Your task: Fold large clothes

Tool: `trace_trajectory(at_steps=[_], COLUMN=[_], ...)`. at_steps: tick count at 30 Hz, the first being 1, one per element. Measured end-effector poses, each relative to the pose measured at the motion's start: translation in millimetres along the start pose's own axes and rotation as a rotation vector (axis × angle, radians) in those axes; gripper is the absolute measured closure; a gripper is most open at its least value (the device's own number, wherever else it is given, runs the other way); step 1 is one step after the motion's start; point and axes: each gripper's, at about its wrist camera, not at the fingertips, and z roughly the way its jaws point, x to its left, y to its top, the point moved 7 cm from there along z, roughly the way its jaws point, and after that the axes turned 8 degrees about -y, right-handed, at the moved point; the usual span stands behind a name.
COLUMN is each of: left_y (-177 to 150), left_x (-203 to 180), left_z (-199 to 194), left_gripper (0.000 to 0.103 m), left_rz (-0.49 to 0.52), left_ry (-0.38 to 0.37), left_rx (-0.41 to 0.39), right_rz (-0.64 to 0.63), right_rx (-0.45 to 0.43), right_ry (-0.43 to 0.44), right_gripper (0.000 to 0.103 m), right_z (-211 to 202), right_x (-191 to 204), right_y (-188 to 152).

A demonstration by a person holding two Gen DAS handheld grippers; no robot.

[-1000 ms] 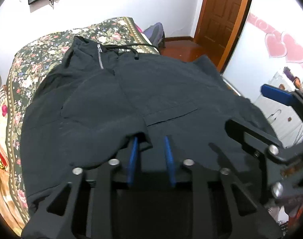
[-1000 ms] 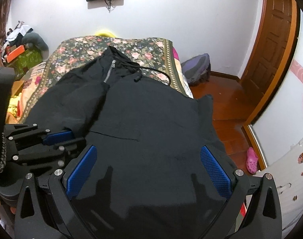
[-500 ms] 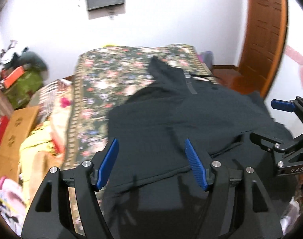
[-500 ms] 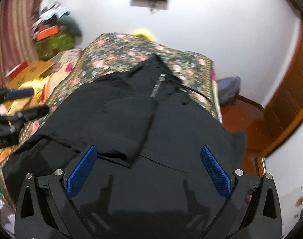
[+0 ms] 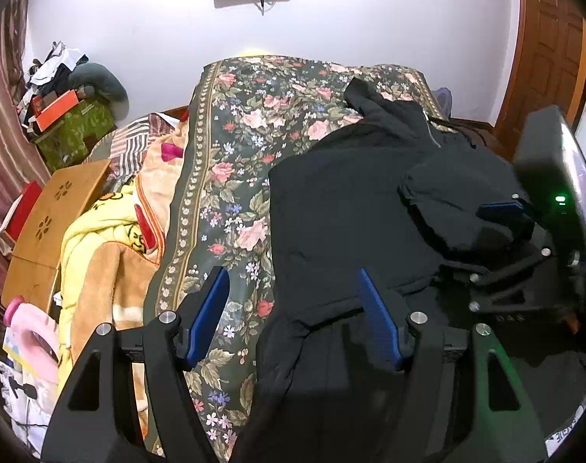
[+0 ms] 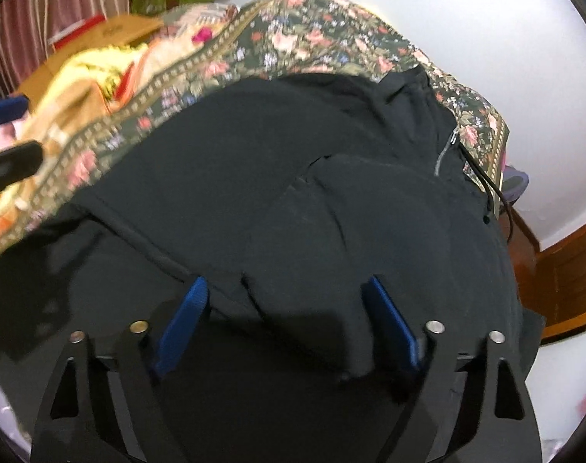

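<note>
A large black zip-up hoodie [image 5: 351, 208] lies spread on a floral bedspread [image 5: 239, 162], hood toward the far wall, one sleeve folded across its front. My left gripper [image 5: 293, 308] is open and empty, above the hoodie's near left edge. My right gripper [image 6: 285, 316] is open, low over the folded sleeve [image 6: 351, 223], holding nothing. The right gripper also shows at the right of the left wrist view [image 5: 524, 231]. The hoodie's zipper [image 6: 445, 154] shows near the collar.
Yellow and orange blankets [image 5: 100, 239] are piled left of the bed with a wooden lap table [image 5: 50, 216] and a pink bottle [image 5: 27, 332]. A cluttered green box [image 5: 73, 123] stands at the far left. A wooden door [image 5: 547, 50] is at the far right.
My left gripper opened, let go of the hoodie and swung left to its left edge. My right gripper dropped lower over the folded sleeve.
</note>
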Motion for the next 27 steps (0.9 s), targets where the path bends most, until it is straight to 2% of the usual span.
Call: trace_trajectory(at_steps=[1,3,4,5,9,14,17,22,27], left_y=[-2,-4,-5,-5,-3,4,11,23,35], left_x=[0,1,1,1,1,-3,-6,-16,-34], left_z=[1,5,7,8,11,10,9,8,10], left_gripper=[0.035,0.035,0.035,0.035,0.035,0.035,0.035,0.035,0.035], left_rz=[-0.001,-0.009,-0.013,-0.017,-0.027,-0.021,-0.010,0.008,0.024], left_ry=[-0.001,-0.002,-0.004,-0.007,-0.009,0.001,0.009,0.010,-0.005], left_rx=[0.003,0.020,0.023,0.026,0.023,0.006,-0.006,-0.025,-0.041], right_rz=[-0.008,-0.015,-0.017,-0.021,-0.026,-0.015,0.027,0.101,0.205], right_rx=[0.009,0.013,0.013,0.011,-0.011,-0.075,-0.116,-0.210,-0.293], right_ry=[-0.005,-0.008,-0.013,-0.018,0.000,0.008,0.023,-0.001,-0.032], right_gripper=[0.029,0.042,0.046,0.055,0.075,0.087,0.092,0.093,0.094], right_z=[3,5,5,5,-2,-17,-31,-61,-91], right_x=[1,1,1,-1,1,-4,-14,-39,-82], right_y=[0,0,0,1,1,5,8,12,10])
